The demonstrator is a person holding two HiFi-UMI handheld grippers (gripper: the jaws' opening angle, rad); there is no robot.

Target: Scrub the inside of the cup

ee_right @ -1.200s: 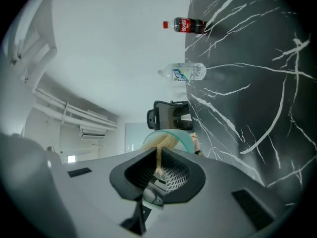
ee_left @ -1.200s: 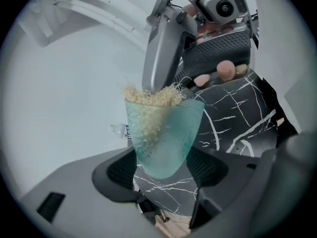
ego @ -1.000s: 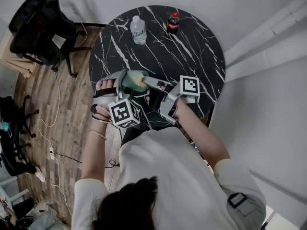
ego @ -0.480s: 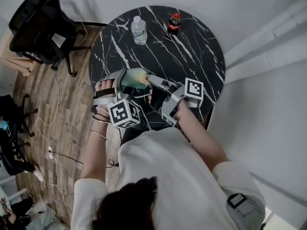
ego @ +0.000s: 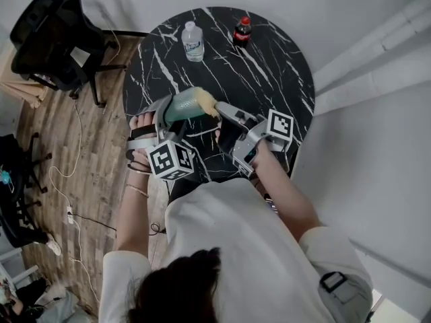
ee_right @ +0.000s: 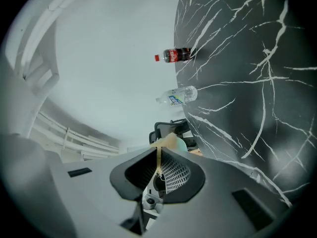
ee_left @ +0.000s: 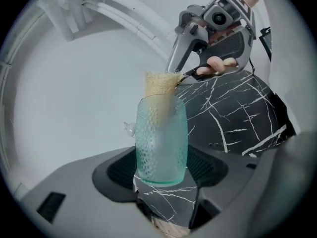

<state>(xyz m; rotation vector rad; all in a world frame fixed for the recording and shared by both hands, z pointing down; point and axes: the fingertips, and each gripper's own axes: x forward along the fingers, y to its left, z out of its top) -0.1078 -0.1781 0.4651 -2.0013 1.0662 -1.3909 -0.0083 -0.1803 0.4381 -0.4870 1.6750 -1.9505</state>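
Right gripper (ego: pixel 221 110), pinching the sponge (ego: pixel 204 101), has pulled back toward three o'clock, so the sponge now peeks from the cup (ego: pixel 179 107) clamped in the left gripper (ego: pixel 163 116); scrubbing looks mid-stroke.

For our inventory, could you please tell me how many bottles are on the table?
2. A clear water bottle stands near the far edge of the table; a red-capped cola bottle stands right of it in the head view. The person hides the near edge.

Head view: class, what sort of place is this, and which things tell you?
Probably an office or studio room: a black office chair, a round marble-look table and cables across a wood floor.
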